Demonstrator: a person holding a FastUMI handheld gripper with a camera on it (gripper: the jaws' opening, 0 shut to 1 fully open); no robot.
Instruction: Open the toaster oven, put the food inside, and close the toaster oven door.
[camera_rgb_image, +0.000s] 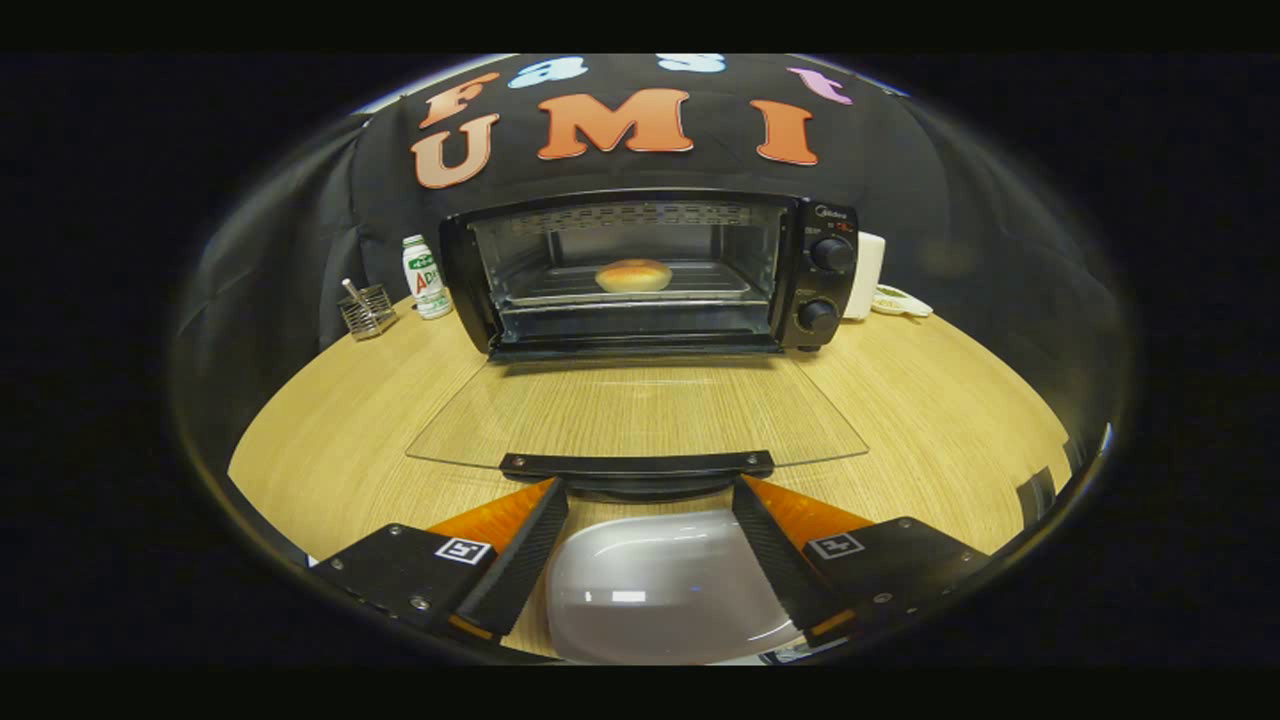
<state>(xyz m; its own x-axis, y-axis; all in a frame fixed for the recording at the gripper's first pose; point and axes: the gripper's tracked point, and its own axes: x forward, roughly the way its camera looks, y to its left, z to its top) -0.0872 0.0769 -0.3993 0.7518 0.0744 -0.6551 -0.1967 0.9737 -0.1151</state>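
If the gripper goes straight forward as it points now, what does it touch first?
Most likely the black handle of the open glass door, just ahead of the open gripper. Beyond it lies the toaster oven with the bun inside. Height is hard to judge.

The plate (660, 590) between the jaws is cut off at its near rim, and both fingers (520, 555) cover its sides. The handle (637, 464) hides the middle of the glass door's (640, 415) front edge. The oven (650, 272) hides most of a white thing (868, 272) behind its right side; what it is cannot be told. The bottle's (426, 278) label and the oven's knob (831, 254) markings are too small to read. The counter's (330, 440) near edge is cut off.
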